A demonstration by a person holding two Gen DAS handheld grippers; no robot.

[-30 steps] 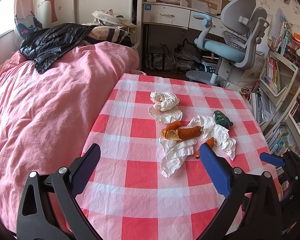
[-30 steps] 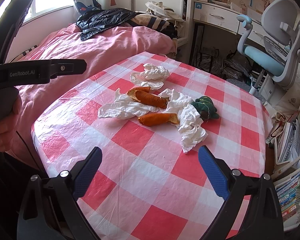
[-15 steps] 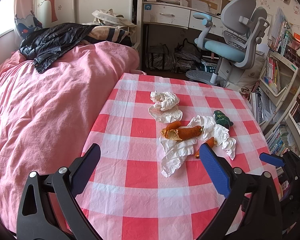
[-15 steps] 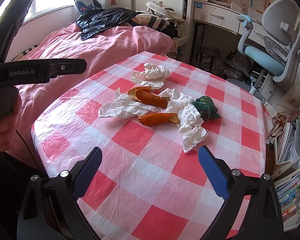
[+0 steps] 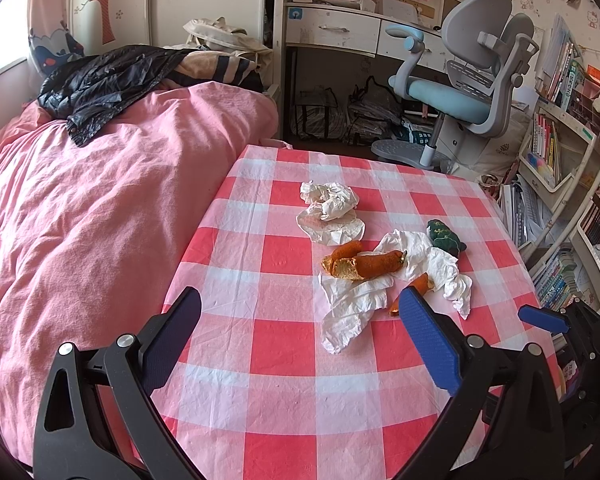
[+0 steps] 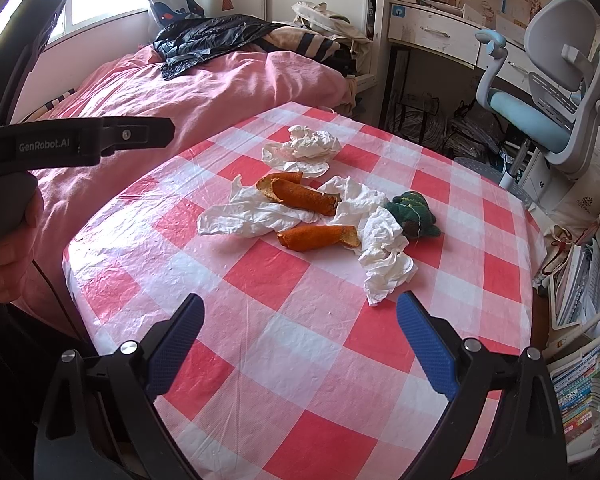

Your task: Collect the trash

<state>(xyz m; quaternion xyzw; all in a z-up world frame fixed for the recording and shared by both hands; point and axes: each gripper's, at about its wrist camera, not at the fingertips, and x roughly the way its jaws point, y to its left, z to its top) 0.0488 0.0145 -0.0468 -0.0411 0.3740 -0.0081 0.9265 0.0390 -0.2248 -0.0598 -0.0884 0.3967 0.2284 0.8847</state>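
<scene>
Trash lies mid-table on a red-and-white checked cloth (image 5: 284, 360): a crumpled white wrapper (image 5: 329, 212), orange peels (image 5: 364, 265), white tissues (image 5: 352, 308) and a dark green crumpled piece (image 5: 444, 234). In the right wrist view I see the same wrapper (image 6: 304, 150), peels (image 6: 300, 196) (image 6: 320, 237), tissues (image 6: 380, 256) and green piece (image 6: 414, 212). My left gripper (image 5: 300, 316) is open and empty, short of the tissues. My right gripper (image 6: 300, 316) is open and empty above the cloth, near the tissue's tip.
A pink-covered bed (image 5: 80, 208) with a black jacket (image 5: 100, 80) borders the table's left. A grey-blue desk chair (image 5: 468, 92) and a desk stand beyond. Bookshelves (image 5: 556, 184) line the right. The left gripper's handle (image 6: 60, 148) shows at left in the right wrist view.
</scene>
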